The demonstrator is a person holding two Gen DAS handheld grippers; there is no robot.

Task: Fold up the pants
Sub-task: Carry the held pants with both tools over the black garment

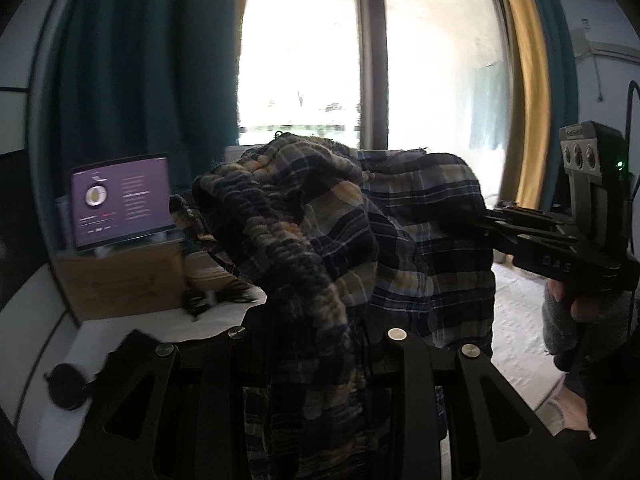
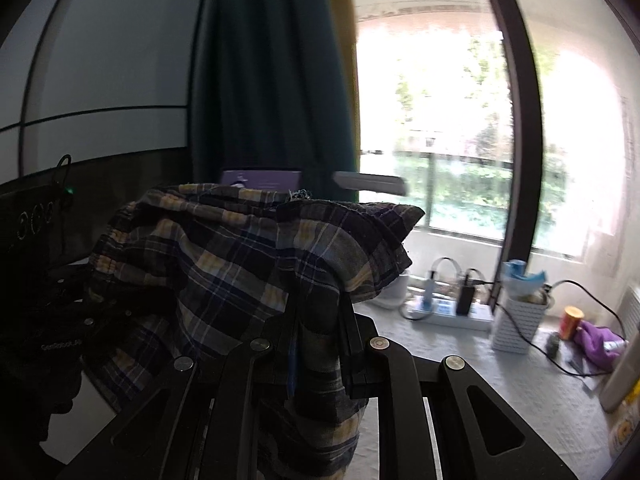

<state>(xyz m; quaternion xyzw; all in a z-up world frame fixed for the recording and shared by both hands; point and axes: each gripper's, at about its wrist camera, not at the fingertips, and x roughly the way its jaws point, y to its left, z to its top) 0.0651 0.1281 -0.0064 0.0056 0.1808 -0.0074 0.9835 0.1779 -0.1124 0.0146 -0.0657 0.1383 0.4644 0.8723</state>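
Observation:
The dark plaid pants (image 1: 340, 220) hang lifted in the air between both grippers, above a white surface (image 1: 160, 320). In the left wrist view their gathered waistband drapes over my left gripper (image 1: 316, 320), which is shut on the cloth, its fingertips buried under it. My right gripper (image 1: 486, 218) comes in from the right, held by a hand, and pinches another edge of the pants. In the right wrist view the pants (image 2: 224, 264) are clamped between the pads of my right gripper (image 2: 316, 312). The left gripper (image 2: 76, 304) shows dark at the left, on the waistband.
A lit laptop (image 1: 120, 200) stands on a cardboard box (image 1: 120, 280) by a teal curtain (image 1: 140, 60) and a bright window. A power strip (image 2: 452, 314), a white perforated container (image 2: 516, 320), an orange can (image 2: 570, 322) and purple cloth (image 2: 600, 340) lie on the right.

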